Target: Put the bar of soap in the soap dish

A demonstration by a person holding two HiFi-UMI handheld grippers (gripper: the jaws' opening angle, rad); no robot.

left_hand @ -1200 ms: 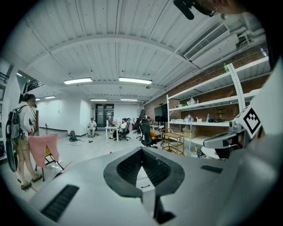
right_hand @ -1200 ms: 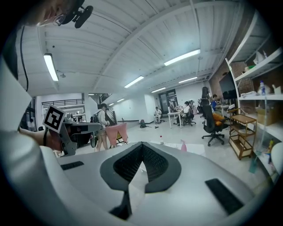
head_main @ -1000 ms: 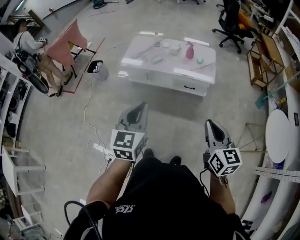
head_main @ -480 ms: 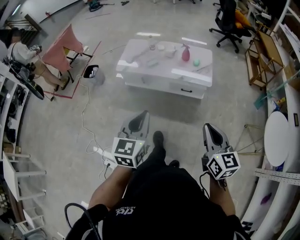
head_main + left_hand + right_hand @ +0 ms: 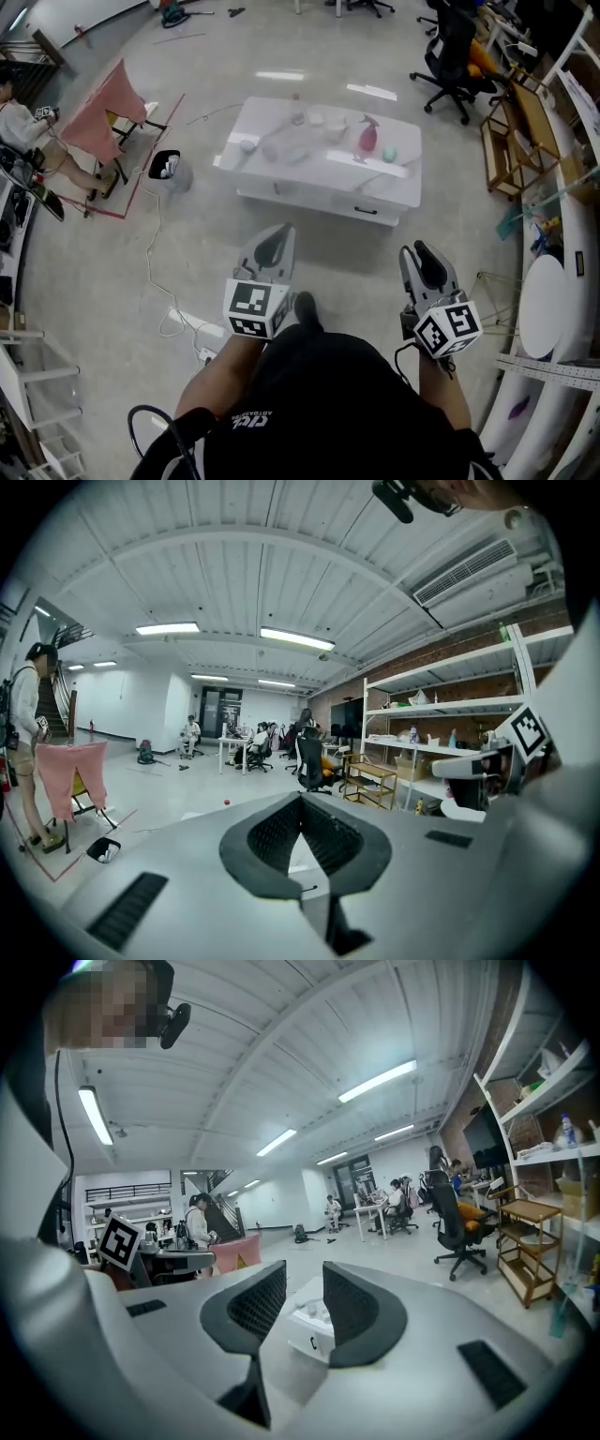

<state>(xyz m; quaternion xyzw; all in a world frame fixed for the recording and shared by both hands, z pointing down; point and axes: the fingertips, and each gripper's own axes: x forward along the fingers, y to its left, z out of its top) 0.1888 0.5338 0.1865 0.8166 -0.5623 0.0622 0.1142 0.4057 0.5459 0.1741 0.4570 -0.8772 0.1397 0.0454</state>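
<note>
The bar of soap and the soap dish can't be picked out for certain. They would be among the small pale things on the white worktop [image 5: 394,183] in the upper middle of the head view, all too small to name. A pink spray bottle [image 5: 367,139] stands upright toward the worktop's right end, with a small green thing [image 5: 389,154] just beside it. A white cup-like thing [image 5: 247,145] sits near the left end.

Both tongs are well apart from the worktop, held low in the frame over bare floor. The left tongs [image 5: 280,229] sit at lower left, jaws closed tip to tip with nothing between them. The right tongs [image 5: 418,249] sit at lower right, their jaws parted and opening. Only the far-off worktop shows through the gap, and nothing is gripped. Each carries its marker cube nearest the person's body.

Further out, a dark bin [image 5: 166,167] stands on the floor left of the worktop. A pink cloth [image 5: 101,98] hangs on a rack at upper left, and a black office chair [image 5: 450,47] stands at upper right.
</note>
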